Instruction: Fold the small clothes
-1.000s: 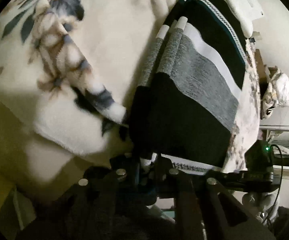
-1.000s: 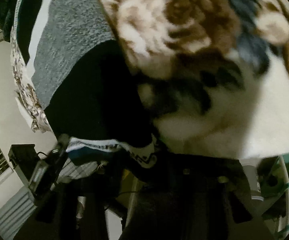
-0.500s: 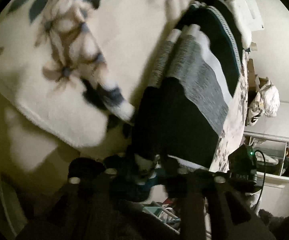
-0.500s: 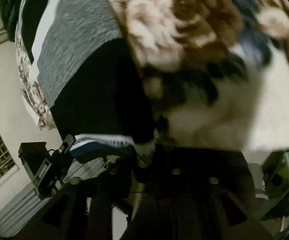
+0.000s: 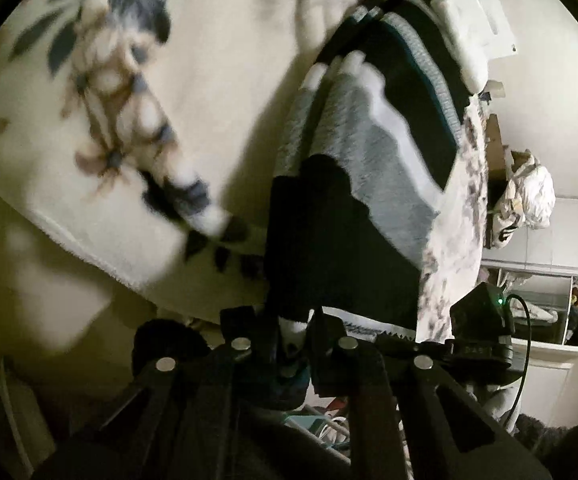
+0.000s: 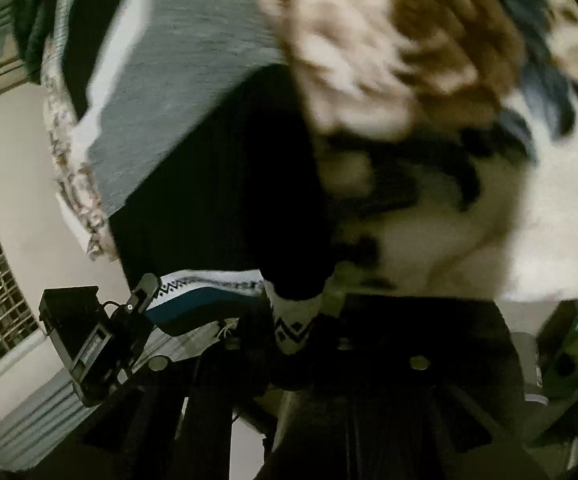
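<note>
While the floral blanket point(image 5: 217, 60) covers most of both views, the striped sweater point(image 5: 369, 152) lies on top of it, running away from both tongs toward the blanket's far edge; bands from near to far: black, grey, white, black, then a patterned trim

Sweater's near hem hangs just past the blanket's near edge, and both tongs sit at that hem, one per corner

Left gripper point(image 5: 293, 336): jaws have just been closing, now pressed together, pinching the white patterned hem corner; black band rises straight up from between the fingers. Blanket is to the left of that corner in the left wrist view, its near edge just beside the jaws

Right gripper point(image 6: 295, 330): jaws have just been closing too, now clamped on the other hem corner; white zigzag cuff point(image 6: 293, 320) sticks out between the fingers. Blanket point(image 6: 429, 80) is to the right of that corner in this view

Hem sags between the two grips, teal lining point(image 6: 201, 300) showing under the white zigzag band

Left gripper also shows in the right wrist view at the far end of the hem, blurred, pads not readable there

Both views are motion-blurred, blanket pattern smeared
</note>
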A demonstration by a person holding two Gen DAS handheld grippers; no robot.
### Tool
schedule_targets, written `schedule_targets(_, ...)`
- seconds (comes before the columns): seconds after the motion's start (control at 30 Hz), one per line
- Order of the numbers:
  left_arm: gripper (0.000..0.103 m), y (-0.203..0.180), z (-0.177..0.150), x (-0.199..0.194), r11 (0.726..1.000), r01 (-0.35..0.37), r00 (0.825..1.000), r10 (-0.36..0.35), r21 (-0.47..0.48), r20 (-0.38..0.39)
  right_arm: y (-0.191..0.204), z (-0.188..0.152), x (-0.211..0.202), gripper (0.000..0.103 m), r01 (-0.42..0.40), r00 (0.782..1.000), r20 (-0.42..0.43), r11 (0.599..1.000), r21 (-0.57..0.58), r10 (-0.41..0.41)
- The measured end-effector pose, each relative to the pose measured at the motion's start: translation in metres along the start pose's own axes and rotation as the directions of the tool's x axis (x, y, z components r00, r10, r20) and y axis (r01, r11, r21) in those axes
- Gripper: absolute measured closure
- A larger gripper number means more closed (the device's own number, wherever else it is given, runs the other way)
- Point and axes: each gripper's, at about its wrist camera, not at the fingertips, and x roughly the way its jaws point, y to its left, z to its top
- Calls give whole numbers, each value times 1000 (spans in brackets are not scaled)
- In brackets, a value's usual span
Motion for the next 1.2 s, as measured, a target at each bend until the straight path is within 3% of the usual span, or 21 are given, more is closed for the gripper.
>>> schedule_targets(0.27, 94, -65, 27, -49, 996, 85, 989, -86, 13, 117, 59, 2, -74, 90, -139, 983, 109, 986, -95, 149)
schedule_targets(0.5, 94, -126, 106, -66, 982, 160, 959, -178, 95, 220, 117, 45, -151, 90, -203, 938, 248, 964, -173, 242)
schedule_targets(0.67, 94, -167, 188, -49, 968, 198, 938, -232, 151, 256, 142, 109, -217, 90, -188, 900, 353, 959, -210, 254)
schedule_targets(0.93, 92, -204, 318, 0, 966, 226, 940, -250, 125, 232, 194, 262, -247, 90, -197, 869, 430, 968, -157, 246)
schedule_targets(1.07, 75, -204, 370, 22, 966, 244, 943, -258, 90, 210, 204, 325, -245, 85, -251, 854, 442, 961, -113, 275)
schedule_targets(1.13, 61, -196, 383, 26, 958, 285, 936, -287, 40, 205, 204, 345, -242, 78, -273, 854, 437, 959, -82, 280)
schedule_targets(1.2, 50, -186, 390, 23, 940, 342, 916, -335, 7, 221, 204, 352, -244, 55, -265, 856, 439, 961, -81, 273)
